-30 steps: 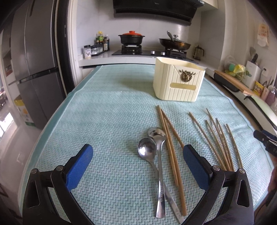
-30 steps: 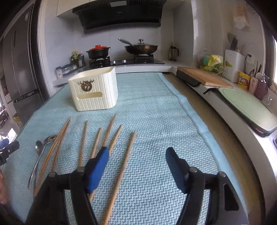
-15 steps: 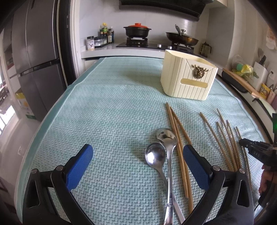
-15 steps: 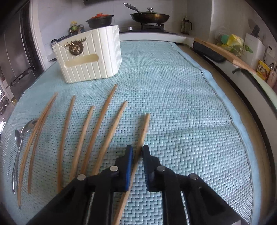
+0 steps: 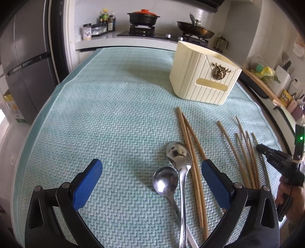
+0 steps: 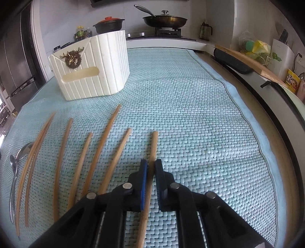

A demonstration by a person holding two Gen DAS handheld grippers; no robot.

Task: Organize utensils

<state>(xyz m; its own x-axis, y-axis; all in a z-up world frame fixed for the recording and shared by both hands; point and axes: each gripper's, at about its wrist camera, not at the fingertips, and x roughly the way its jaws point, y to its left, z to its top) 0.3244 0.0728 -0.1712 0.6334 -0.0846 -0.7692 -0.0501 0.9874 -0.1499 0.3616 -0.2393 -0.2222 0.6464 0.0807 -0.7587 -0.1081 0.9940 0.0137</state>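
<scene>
Chopstick [image 6: 152,150] now pinched between right gripper [image 6: 150,167] fingers, wide apart earlier.

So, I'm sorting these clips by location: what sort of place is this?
A home kitchen, most likely. Behind the cloth-covered counter a lidded pot and a frying pan stand on a stove, and a tall fridge stands to one side.

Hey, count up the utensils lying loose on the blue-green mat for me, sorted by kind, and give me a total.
Thin wooden chopsticks: 7, one of them clamped in the right gripper
Shiny steel spoons: 2, overlapping, between the open jaws of the left gripper
Total: 9
None is in the cream ribbed holder yet, as far as these views show.
</scene>
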